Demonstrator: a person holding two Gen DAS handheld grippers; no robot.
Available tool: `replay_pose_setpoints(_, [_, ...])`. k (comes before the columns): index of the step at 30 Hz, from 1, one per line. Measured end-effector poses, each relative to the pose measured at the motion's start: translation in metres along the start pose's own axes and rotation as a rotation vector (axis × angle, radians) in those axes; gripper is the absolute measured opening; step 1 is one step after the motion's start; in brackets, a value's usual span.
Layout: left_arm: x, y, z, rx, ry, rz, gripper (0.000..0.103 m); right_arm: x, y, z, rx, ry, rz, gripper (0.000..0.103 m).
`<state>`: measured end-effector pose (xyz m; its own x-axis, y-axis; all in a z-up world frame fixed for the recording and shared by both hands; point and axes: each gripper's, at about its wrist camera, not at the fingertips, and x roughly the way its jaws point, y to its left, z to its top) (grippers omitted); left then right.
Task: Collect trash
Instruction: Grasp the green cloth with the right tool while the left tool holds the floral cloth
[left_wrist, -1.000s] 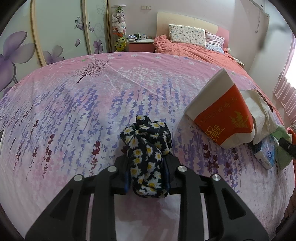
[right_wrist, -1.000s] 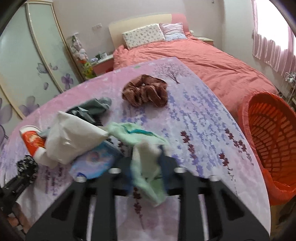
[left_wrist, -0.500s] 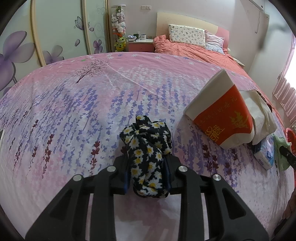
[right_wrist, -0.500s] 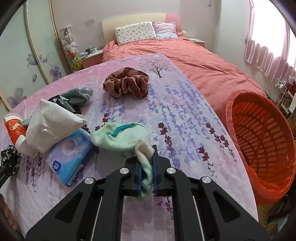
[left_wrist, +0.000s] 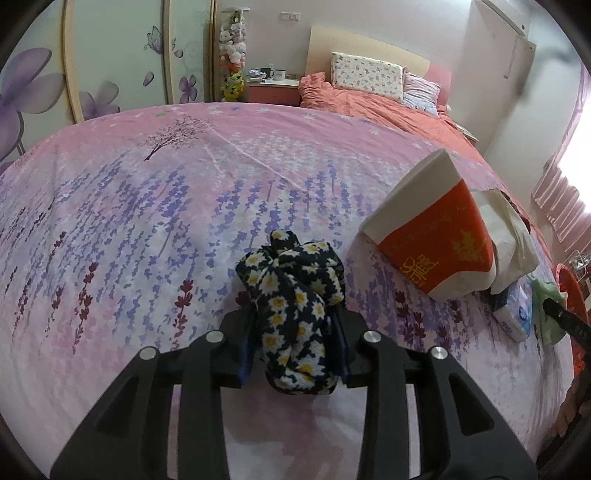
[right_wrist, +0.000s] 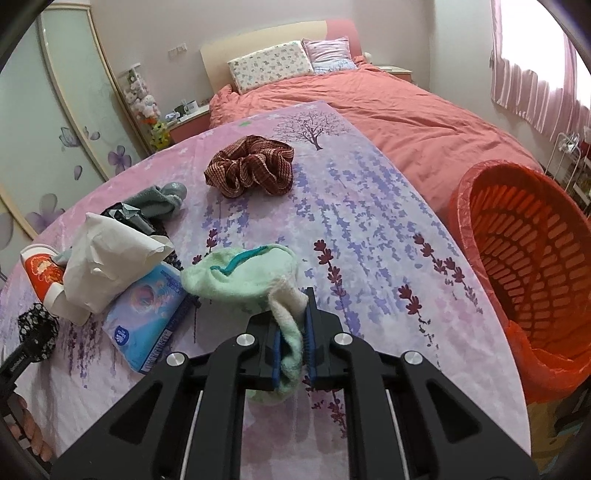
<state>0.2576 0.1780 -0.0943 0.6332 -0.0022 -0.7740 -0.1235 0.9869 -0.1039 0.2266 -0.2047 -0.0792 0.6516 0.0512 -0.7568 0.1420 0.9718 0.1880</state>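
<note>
My left gripper (left_wrist: 293, 345) is shut on a black daisy-print scrunchie (left_wrist: 295, 306) just above the floral tablecloth (left_wrist: 147, 206). My right gripper (right_wrist: 293, 343) is shut on a pale green sock (right_wrist: 243, 277) and holds it over the table. An orange mesh basket (right_wrist: 532, 258) lined with a red bag stands off the table's right edge. A red-and-white paper cup (left_wrist: 432, 229) lies on its side, beside a crumpled white paper bag (right_wrist: 107, 258) and a blue tissue pack (right_wrist: 147, 314).
A brown checked scrunchie (right_wrist: 251, 170) and a grey sock (right_wrist: 159, 199) lie farther back on the table. Behind the table is a bed (right_wrist: 388, 107) with a coral cover, and a wardrobe (left_wrist: 110, 62) with flower doors.
My right gripper has lifted the green sock and swung right, bringing the orange basket closer into view. My left gripper has stayed put with the daisy scrunchie.
</note>
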Motion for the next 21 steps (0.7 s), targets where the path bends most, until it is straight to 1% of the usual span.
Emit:
replay_pose_setpoints(3, [0.0,-0.001,-0.001,0.029,0.005,0.01,0.035,-0.002,0.001,-0.001,-0.01,-0.001,-0.002,0.011])
replay_pose_setpoints(5, [-0.001,-0.001,0.0,0.025,0.008,0.006,0.034,-0.003,0.0,-0.001,-0.005,0.003,0.013,0.011])
replay_pose_setpoints(7, [-0.003,0.002,-0.001,0.011,0.012,-0.006,0.026,-0.006,-0.005,-0.002,0.025,0.015,0.044,0.011])
replay_pose_setpoints(9, [-0.005,0.002,0.0,0.0,0.014,-0.019,0.021,-0.009,-0.01,-0.003,0.051,0.022,0.07,0.011])
replay_pose_setpoints(11, [-0.012,0.001,0.001,0.011,0.001,-0.021,0.019,-0.014,-0.012,-0.005,0.051,0.015,0.071,0.009])
replay_pose_setpoints(12, [-0.015,0.0,0.002,0.018,-0.006,-0.02,0.018,-0.016,-0.012,-0.005,0.045,0.009,0.068,0.005])
replay_pose_setpoints(14, [-0.026,-0.005,0.003,0.032,-0.026,-0.026,0.018,-0.021,-0.012,-0.005,0.038,-0.005,0.064,0.004])
replay_pose_setpoints(18, [-0.051,-0.017,0.005,0.055,-0.067,-0.043,0.018,-0.038,-0.012,-0.001,0.042,-0.04,0.084,0.004])
replay_pose_setpoints(21, [-0.071,-0.028,0.005,0.073,-0.095,-0.06,0.018,-0.058,-0.012,0.005,0.03,-0.089,0.094,0.004])
